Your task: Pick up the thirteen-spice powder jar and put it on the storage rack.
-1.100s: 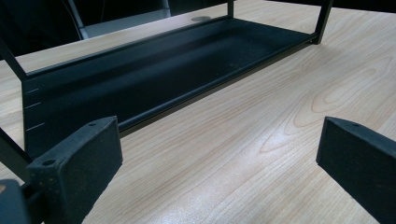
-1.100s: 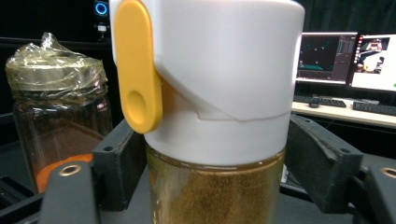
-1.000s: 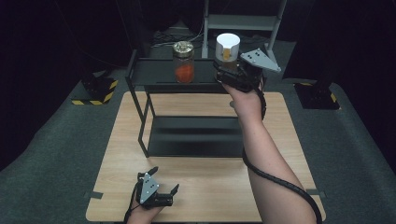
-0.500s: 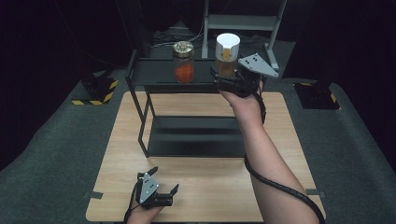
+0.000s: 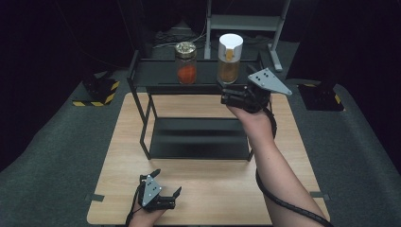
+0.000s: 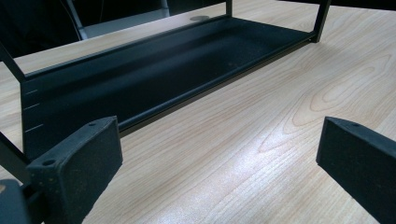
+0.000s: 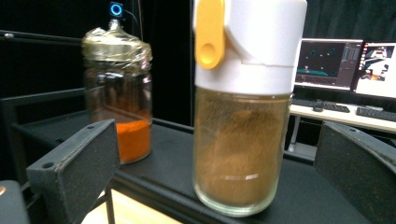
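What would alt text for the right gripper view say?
A white-capped jar of brown powder stands on a black shelf, framed by the right gripper's open jaws. A foil-topped jar of orange powder stands behind it.

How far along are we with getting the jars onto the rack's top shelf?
Done, it seems: the white-lidded jar and the orange-powder jar both stand upright on the top shelf. In hand: nothing; the right gripper has just opened, its fingers flanking the white-lidded jar without touching. The left gripper rests open on the table. Left: probably just drawing the right gripper clear.
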